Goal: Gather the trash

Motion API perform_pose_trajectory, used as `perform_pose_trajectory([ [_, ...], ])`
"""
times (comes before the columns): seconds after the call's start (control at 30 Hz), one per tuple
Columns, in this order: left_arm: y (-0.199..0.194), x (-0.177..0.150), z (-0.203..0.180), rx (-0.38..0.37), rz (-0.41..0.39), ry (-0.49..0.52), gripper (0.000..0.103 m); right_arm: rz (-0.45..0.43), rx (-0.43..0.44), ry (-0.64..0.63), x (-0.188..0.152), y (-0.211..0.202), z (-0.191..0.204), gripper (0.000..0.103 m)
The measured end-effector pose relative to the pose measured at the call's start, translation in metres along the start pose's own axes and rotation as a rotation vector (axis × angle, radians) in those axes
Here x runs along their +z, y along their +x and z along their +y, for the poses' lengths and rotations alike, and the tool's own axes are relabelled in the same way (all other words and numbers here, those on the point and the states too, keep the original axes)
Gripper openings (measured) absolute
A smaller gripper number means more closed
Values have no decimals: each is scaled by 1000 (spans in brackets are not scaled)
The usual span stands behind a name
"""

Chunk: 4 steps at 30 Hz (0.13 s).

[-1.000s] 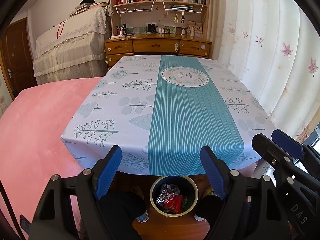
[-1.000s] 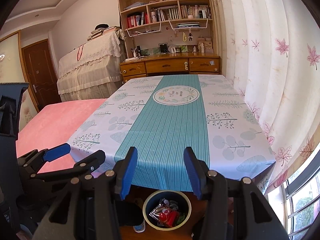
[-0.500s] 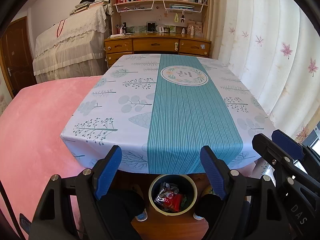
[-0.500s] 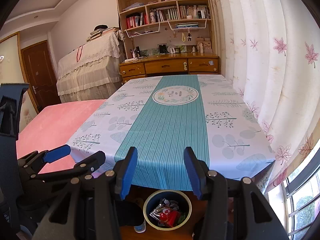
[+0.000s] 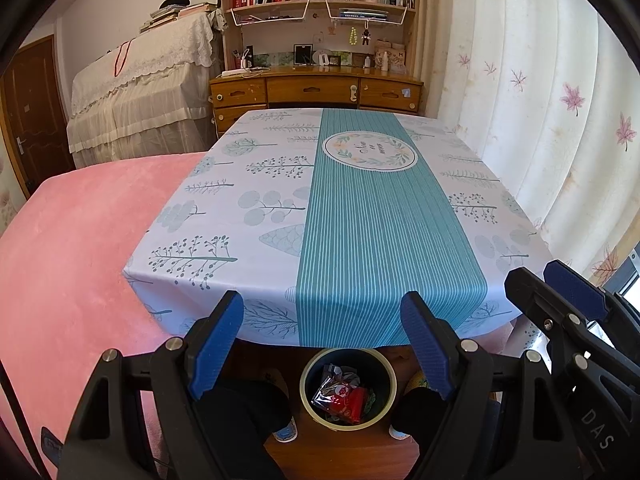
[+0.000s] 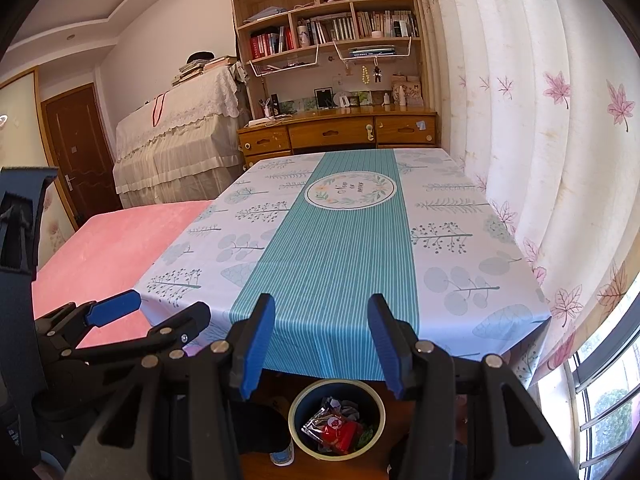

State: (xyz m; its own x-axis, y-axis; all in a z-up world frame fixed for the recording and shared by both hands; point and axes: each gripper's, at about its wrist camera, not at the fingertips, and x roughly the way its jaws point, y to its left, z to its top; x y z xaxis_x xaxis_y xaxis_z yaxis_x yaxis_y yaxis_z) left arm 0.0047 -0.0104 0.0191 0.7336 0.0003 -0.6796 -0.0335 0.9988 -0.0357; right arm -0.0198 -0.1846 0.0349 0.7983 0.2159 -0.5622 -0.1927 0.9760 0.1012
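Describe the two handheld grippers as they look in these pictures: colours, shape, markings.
Both are matte black plastic clamp-style frames with triangular cut-outs and round silver rivets at the pivots. The left gripper and the right gripper each carry two fingers faced with ribbed blue pads. The right gripper's body, seen from the left wrist view, bears white letters "DAS". No cables or sleeves are clearly visible.

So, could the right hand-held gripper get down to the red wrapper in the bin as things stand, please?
Probably yes: the right hand-held gripper is open and empty, the bin is uncovered, and the red wrapper lies on top.
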Motion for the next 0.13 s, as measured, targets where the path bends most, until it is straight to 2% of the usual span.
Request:
perform_pose_trajectory([
  [0.13,-1,-2,0,-5,15,-4,79,3,-4,2,-1,-1,1,49],
])
